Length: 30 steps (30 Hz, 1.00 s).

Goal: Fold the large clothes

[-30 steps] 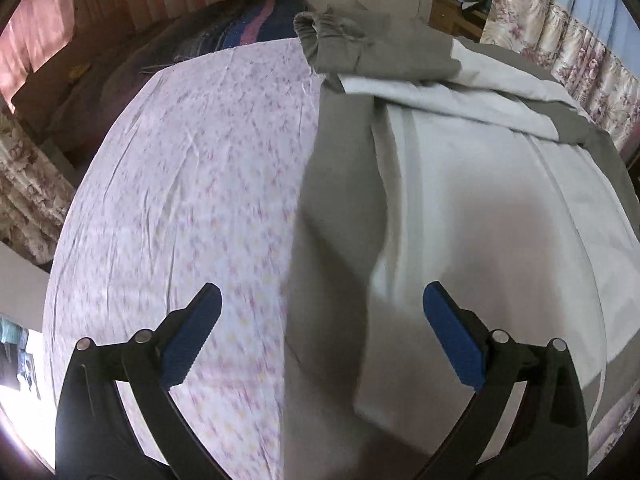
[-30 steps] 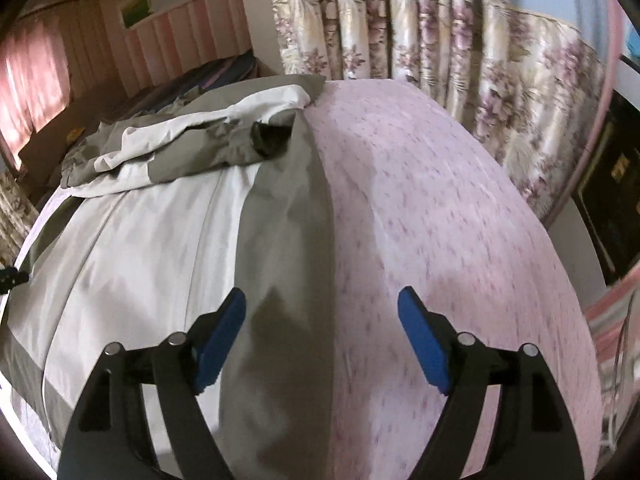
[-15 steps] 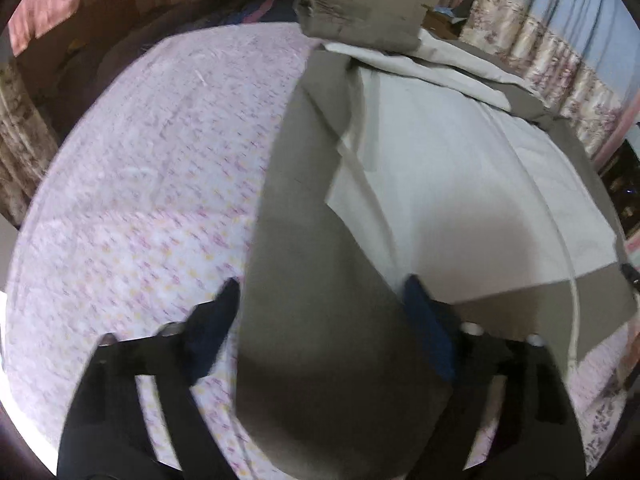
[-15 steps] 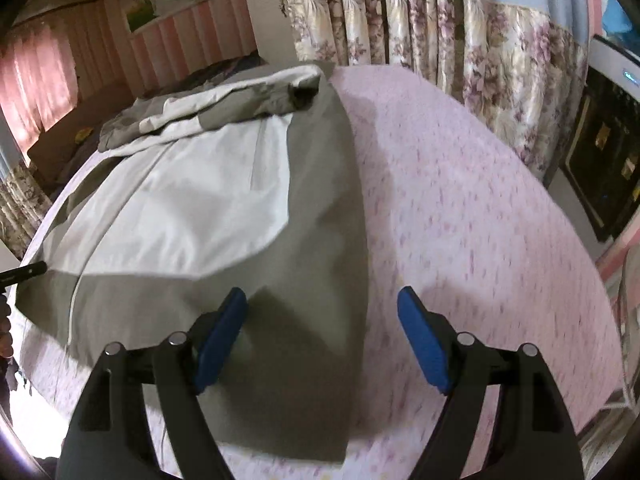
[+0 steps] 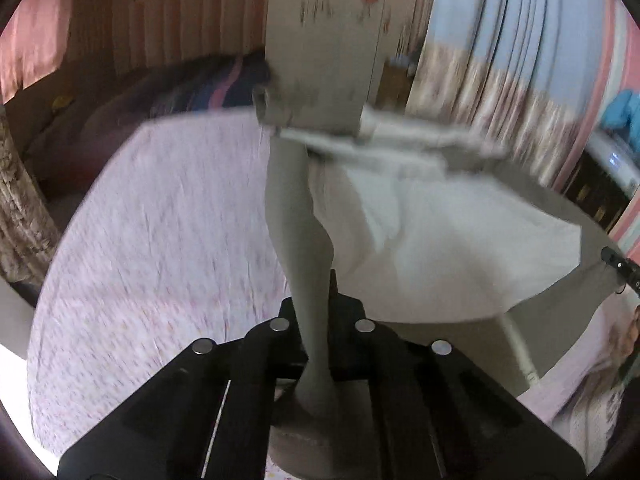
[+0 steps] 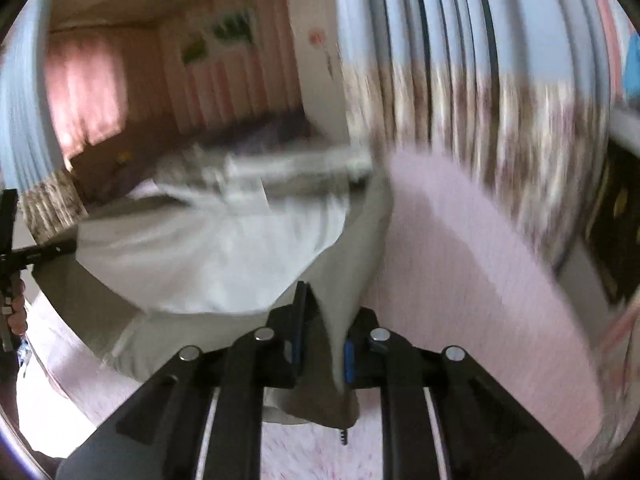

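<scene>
With each near corner of the jacket [image 5: 420, 240] pinched, left claw [image 5: 316, 344] clamped tight and right claw [image 6: 324, 340] closing on its grey hem, the cloth lifts off the bed [image 5: 160, 220], likely to fold toward the far collar.

left tongs [image 5: 318, 312]: matte black plastic, two broad angled arms fanning toward lens, four round silver rivet heads in arc across linkage, thin pale line down left arm, recessed triangular panels on outer arms. right tongs [image 6: 322, 320]: same black build, four silver rivets, blue ribbed pads [image 6: 348, 360] on inner finger faces, thin pale lines on both arms. in right wrist view, other tongs at left edge show as black bars, fingers of person's hand [image 6: 16, 312] wrapped on handle; sleeve not visible.
</scene>
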{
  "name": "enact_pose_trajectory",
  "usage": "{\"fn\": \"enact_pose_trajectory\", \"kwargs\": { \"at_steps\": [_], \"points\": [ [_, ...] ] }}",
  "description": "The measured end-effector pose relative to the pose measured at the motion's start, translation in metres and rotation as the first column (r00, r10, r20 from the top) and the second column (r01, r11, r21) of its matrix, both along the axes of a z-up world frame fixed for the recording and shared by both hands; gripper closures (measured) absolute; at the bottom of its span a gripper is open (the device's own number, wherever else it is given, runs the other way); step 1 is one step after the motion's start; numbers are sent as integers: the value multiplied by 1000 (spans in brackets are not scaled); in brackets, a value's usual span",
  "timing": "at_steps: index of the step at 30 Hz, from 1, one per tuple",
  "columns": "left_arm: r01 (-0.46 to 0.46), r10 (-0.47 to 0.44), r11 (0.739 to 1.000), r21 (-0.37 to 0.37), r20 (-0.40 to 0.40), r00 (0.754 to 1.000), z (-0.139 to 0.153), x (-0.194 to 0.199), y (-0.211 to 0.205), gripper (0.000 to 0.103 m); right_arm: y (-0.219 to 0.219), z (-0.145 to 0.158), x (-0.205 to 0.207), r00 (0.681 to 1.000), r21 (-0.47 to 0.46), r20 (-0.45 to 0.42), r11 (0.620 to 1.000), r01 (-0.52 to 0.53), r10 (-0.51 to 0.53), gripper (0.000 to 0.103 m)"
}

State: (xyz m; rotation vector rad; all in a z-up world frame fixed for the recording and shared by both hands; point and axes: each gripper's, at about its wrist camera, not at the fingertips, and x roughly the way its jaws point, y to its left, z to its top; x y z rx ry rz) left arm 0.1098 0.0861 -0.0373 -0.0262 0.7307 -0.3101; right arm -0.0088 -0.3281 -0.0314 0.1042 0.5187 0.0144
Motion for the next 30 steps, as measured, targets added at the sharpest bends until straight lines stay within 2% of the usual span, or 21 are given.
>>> {"fn": "enact_pose_trajectory", "kwargs": {
  "at_steps": [3, 5, 8, 10, 11, 13, 15, 17, 19, 24, 26, 27, 30],
  "points": [
    [12, -6, 997, -72, 79, 997, 40, -19, 6, 102, 9, 47, -17, 989, -35, 146, 999, -13, 18, 90],
    [30, -4, 987, -158, 159, 987, 74, -48, 21, 102, 13, 80, -44, 966, -50, 257, 999, -15, 27, 90],
    [30, 22, 982, -187, 268, 963, 110, -100, 40, 102, 12, 109, -86, 934, -53, 357, 999, 1, 18, 90],
    [21, 29, 986, -164, 299, 954, 119, -129, 49, 98, 5, 115, -107, 935, -33, 355, 999, 9, 3, 90],
    [19, 31, 985, -169, 286, 958, 116, -135, 51, 95, 0, 112, -110, 941, -5, 338, 1000, -7, 8, 90],
    [7, 27, 985, -171, 193, 981, 98, -131, 49, 95, -6, 93, -99, 967, 37, 253, 999, -13, 3, 90],
    [25, -8, 981, -194, 90, 996, 72, -114, 43, 95, -9, 71, -79, 987, 54, 161, 998, -11, 3, 90],
    [26, -20, 981, -191, 32, 999, 59, -98, 39, 95, -12, 58, -64, 993, 91, 115, 996, -14, 4, 90],
    [12, -6, 989, -149, 39, 999, 57, -86, 31, 95, -14, 56, -50, 995, 92, 103, 996, 1, -10, 90],
    [-13, 22, 993, -116, 82, 996, 85, -35, 27, 93, -31, 82, 3, 993, 119, 111, 993, 20, -33, 90],
    [-34, 39, 997, -74, 73, 997, 92, 10, 17, 93, -37, 92, 39, 995, 138, 94, 990, 16, -29, 90],
    [-41, 45, 997, -58, 62, 997, 93, 32, 12, 93, -42, 97, 74, 997, 147, 68, 989, 17, -27, 90],
    [-80, 80, 997, -7, -11, 997, 84, 138, -1, 92, -48, 104, 165, 999, 150, -29, 988, 45, -41, 90]
  ]
}}
